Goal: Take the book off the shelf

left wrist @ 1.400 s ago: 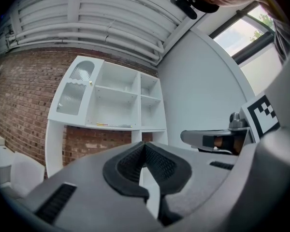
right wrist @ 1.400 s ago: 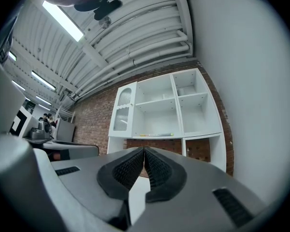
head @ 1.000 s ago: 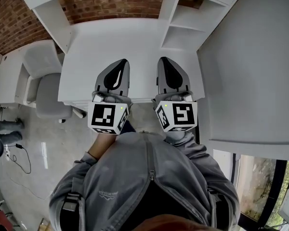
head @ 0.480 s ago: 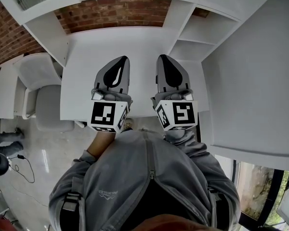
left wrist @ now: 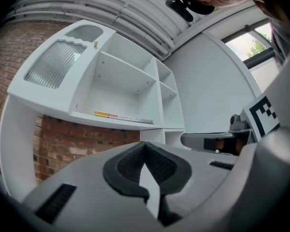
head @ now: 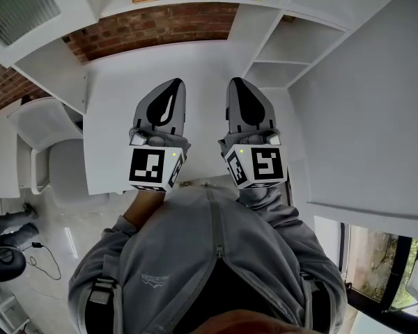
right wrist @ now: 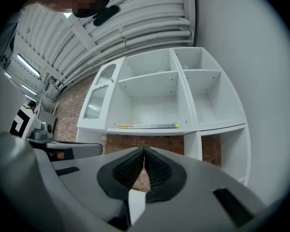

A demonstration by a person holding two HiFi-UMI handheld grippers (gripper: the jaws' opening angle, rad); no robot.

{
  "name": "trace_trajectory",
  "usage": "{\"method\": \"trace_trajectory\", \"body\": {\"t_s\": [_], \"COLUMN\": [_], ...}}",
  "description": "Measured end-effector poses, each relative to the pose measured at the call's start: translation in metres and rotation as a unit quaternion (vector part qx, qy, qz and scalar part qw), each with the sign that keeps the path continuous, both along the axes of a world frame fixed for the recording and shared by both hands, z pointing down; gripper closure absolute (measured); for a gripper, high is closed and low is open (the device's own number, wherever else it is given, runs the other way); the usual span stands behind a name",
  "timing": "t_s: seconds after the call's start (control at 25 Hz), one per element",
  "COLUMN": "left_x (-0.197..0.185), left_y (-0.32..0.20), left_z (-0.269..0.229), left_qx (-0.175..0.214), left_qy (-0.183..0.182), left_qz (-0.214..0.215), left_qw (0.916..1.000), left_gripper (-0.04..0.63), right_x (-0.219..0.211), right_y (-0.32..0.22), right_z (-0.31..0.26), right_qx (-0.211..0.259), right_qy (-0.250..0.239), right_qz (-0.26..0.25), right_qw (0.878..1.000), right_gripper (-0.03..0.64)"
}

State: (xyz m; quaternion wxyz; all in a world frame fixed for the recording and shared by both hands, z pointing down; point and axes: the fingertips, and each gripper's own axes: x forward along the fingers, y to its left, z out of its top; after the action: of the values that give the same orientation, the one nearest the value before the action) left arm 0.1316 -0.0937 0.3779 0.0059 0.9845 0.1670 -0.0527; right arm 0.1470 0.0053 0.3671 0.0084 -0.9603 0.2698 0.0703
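White desk [head: 195, 61] against a red brick wall [head: 160, 25]. A pale chair [head: 45, 120] stands at its left on a glossy light floor [head: 56, 214]. A window [head: 369, 252] at right shows greenery.

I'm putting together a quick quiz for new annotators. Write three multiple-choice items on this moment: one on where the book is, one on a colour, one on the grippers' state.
1. Where is the book? A on the desk; B flat on a shelf; C in a gripper.
2. What colour is the shelf unit? A white; B black; C green.
3. How are the left gripper and the right gripper? A both open; B right shut on the book; C both shut, empty.
Answers: B, it lies flat on a shelf board; A, every board is white; C, each pair of jaws meets with nothing between.
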Motion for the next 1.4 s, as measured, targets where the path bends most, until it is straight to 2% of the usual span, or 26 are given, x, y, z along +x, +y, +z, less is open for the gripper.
{"method": "trace_trajectory", "body": {"t_s": [0.28, 0.8, 1.16, 1.4], "left_x": [0.017, 0.043, 0.064, 0.079], "left_y": [-0.001, -0.002, -0.002, -0.006], "left_z": [0.003, -0.005, -0.011, -0.03], "left_qx": [-0.002, 0.004, 0.011, 0.033], "left_qy": [-0.007, 0.0, 0.01, 0.035], "left_qz": [0.014, -0.003, -0.017, -0.031], "left_qw": [0.9999, 1.0, 0.9997, 0.9983], "left_gripper": [0.589, 0.589, 0.589, 0.589], "right_x": [0.017, 0.049, 0.072, 0.086], "right_y": [-0.008, -0.011, -0.015, -0.026], "right_z": [0.005, -0.005, -0.015, -0.032], "right_qx": [-0.003, 0.008, 0.0, -0.044], "right_qy": [-0.009, 0.003, 0.028, 0.078], "right_qz": [0.002, -0.017, -0.036, -0.045], "right_qw": [1.0, 1.0, 0.999, 0.995], "right_gripper": [0.589, 0.589, 0.589, 0.588]}}
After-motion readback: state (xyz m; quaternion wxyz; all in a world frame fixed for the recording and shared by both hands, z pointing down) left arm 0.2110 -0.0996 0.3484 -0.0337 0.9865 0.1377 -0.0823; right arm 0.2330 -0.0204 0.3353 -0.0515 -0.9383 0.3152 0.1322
